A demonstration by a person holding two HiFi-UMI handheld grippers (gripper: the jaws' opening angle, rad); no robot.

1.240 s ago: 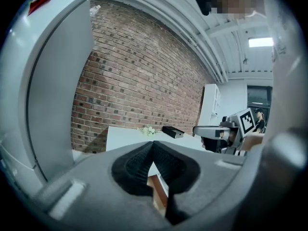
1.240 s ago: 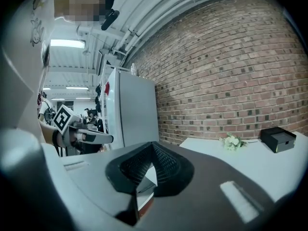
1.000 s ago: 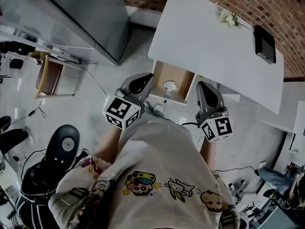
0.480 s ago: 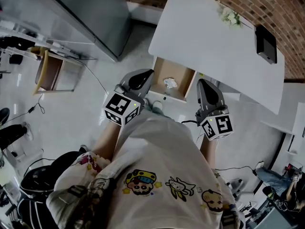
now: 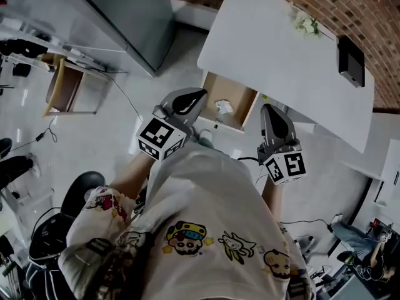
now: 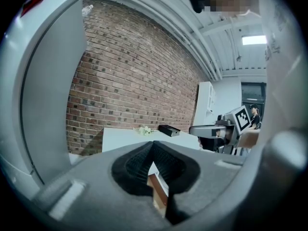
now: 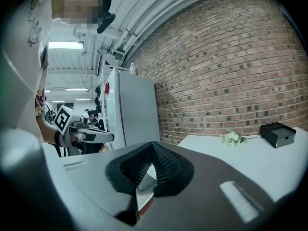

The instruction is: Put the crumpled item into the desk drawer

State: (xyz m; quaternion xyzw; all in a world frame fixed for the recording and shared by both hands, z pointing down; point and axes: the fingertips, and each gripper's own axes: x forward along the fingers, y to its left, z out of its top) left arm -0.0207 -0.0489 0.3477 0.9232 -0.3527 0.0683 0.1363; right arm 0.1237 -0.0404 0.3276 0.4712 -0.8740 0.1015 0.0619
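Paper [image 5: 224, 107] lies crumpled in the open drawer [image 5: 236, 94] at twelve o'clock, so the drop looks done. Left gripper [image 5: 197, 95] at its nine and right gripper [image 5: 268, 110] at its four flank it, jaws together and empty, likely ready to push it closed.

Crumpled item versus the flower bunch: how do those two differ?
The crumpled item lies inside the open drawer; the flower bunch sits on the desk top by the brick wall. The crumpled item is plain white; the flower bunch shows some green. Both are small and pale.
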